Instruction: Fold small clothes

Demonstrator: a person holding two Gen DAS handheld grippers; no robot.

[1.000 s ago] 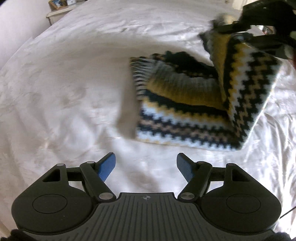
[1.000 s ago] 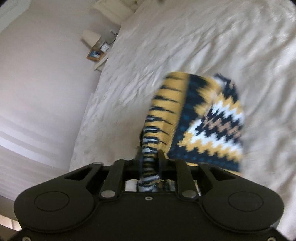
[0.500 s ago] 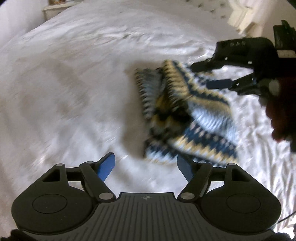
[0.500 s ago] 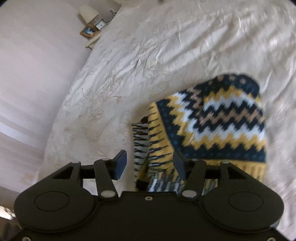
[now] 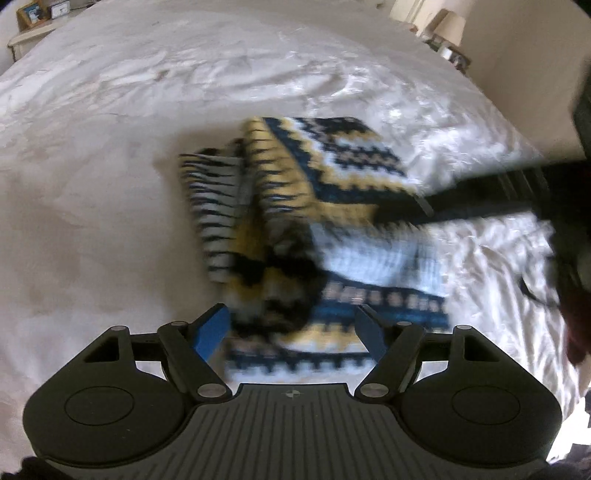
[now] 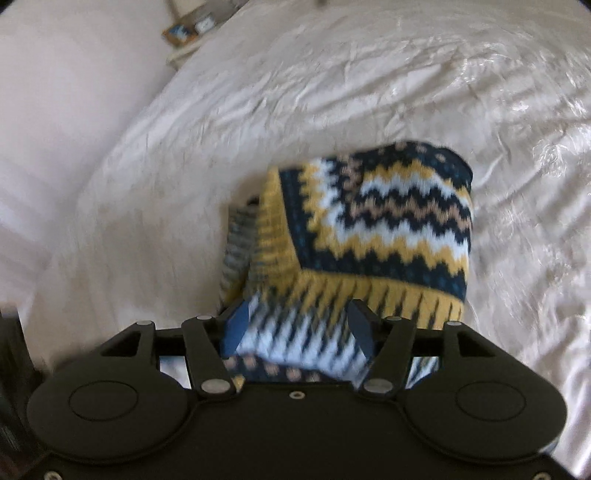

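Where it lies: the folded knitted garment with navy, yellow and white zigzag stripes and a fringed edge point(image 5: 317, 229) sits on the wrinkled cream satin bedspread point(image 5: 110, 155), roughly mid-bed.
Landmark: garment (all places given from it).
Left gripper point(image 5: 293, 330): just above the garment's near edge, blue-padded jaws spread wide, knit showing between them, pads not pressing it; released.
Right gripper point(image 6: 299, 326): over the garment's fringed near corner, jaws opening, fringe lying between the fingers (blur hides any contact); looks released.
Right gripper, left view: dark bar reaching in at the garment's right side.
Framed picture point(image 5: 31, 11): far beyond the garment, on a pale bedside table point(image 5: 27, 37).
Lamp point(image 5: 448, 24): far right, beyond the garment.
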